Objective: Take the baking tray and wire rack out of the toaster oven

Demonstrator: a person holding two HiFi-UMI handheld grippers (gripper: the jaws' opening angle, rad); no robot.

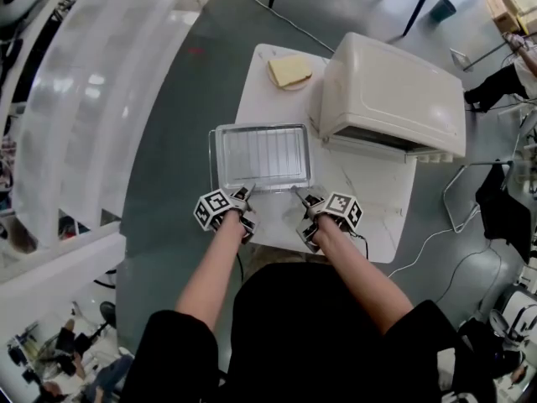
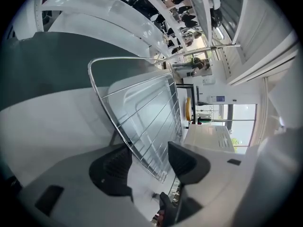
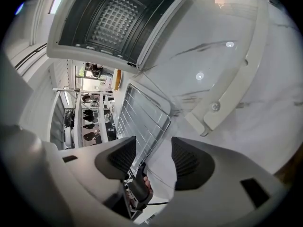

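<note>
Wire rack (image 1: pixel 264 154) lies on the baking tray (image 1: pixel 216 154) at the centre of the head view, out on the white table (image 1: pixel 369 212), lower left of the toaster oven (image 1: pixel 390 86) and its dropped door (image 3: pixel 222 56). Left gripper (image 2: pixel 149 157) has its jaws spread; the rack's near edge runs slantwise through the gap, and neither pad presses on it. Right gripper (image 3: pixel 154 157) is spread too, with the rack's near corner reaching into the gap, close by the pad at the left of its view.
</note>
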